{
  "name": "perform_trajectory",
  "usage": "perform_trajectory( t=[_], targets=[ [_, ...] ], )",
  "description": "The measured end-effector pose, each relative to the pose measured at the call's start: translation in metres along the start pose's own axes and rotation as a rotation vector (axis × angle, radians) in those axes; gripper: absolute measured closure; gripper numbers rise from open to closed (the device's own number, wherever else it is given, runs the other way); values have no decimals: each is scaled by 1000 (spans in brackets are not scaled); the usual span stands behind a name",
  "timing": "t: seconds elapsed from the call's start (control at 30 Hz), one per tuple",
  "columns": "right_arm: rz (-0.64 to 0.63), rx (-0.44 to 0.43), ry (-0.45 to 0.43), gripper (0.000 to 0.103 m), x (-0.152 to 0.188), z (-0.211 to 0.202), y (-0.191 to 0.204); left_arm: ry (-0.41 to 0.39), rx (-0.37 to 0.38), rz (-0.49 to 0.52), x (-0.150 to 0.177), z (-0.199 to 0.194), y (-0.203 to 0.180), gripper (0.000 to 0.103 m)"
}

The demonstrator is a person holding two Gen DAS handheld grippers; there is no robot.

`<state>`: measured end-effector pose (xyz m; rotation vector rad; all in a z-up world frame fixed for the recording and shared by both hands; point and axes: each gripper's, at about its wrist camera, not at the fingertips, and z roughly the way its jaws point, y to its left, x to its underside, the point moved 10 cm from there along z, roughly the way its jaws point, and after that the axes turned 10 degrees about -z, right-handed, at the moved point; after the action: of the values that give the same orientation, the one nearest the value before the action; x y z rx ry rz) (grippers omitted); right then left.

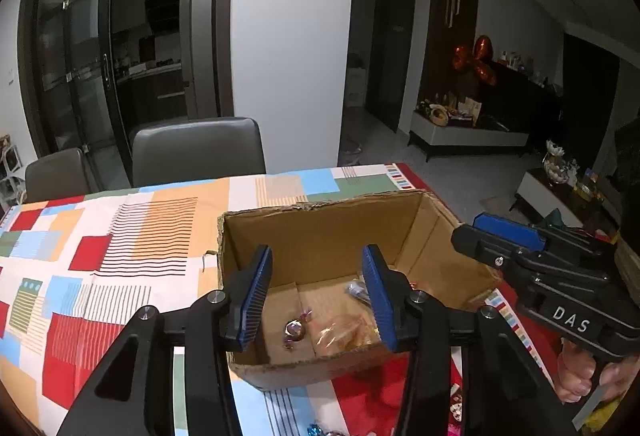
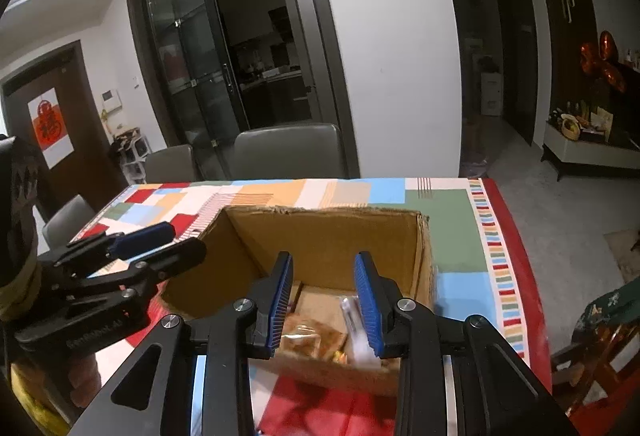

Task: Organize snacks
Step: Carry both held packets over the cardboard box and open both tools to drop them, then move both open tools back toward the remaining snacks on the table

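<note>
I hold both claws above the open cardboard box (image 1: 332, 232), which stands on the patterned tablecloth (image 1: 120, 236) so that the snacks drop straight in. My left gripper (image 1: 316, 300) has its jaws apart with nothing between the pads; below it, at about 7 o'clock on the box floor, a purple wrapped candy (image 1: 295, 328) lies beside a clear packet (image 1: 344, 336) at 5 o'clock. My right gripper (image 2: 323, 306) is also parted and holds nothing. A blurred white wrapper (image 2: 360, 340) shows just under its right finger, inside the box – I judge it is falling, released there on purpose. More snacks wait on the table edge (image 1: 320, 430) at 6 o'clock.
</note>
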<state>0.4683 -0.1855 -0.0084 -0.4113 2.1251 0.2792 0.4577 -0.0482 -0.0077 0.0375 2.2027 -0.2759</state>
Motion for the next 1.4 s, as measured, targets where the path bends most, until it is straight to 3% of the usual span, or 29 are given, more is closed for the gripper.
perform_trajectory(
  t=[0.4, 0.5, 0.7, 0.87, 1.0, 1.4],
  targets=[
    [-42, -8, -34, 70, 22, -51, 17, -46, 40, 3, 26, -59, -21, 55],
    [-46, -8, -36, 64, 32, -63, 20, -45, 37, 0, 38, -70, -23, 54],
    [-88, 1, -25, 64, 55, -78, 29, -36, 21, 8, 66, -88, -24, 54],
    [-89, 3, -1, 55, 77, -83, 36, -21, 13, 27, 89, -95, -22, 54],
    [-70, 14, 34, 54, 102, -82, 36, -2, -1, 38, 110, -96, -15, 54],
    [-30, -44, 214, 51, 180, -53, 42, 153, 27, 46, 177, -67, -17, 56]
  ],
)
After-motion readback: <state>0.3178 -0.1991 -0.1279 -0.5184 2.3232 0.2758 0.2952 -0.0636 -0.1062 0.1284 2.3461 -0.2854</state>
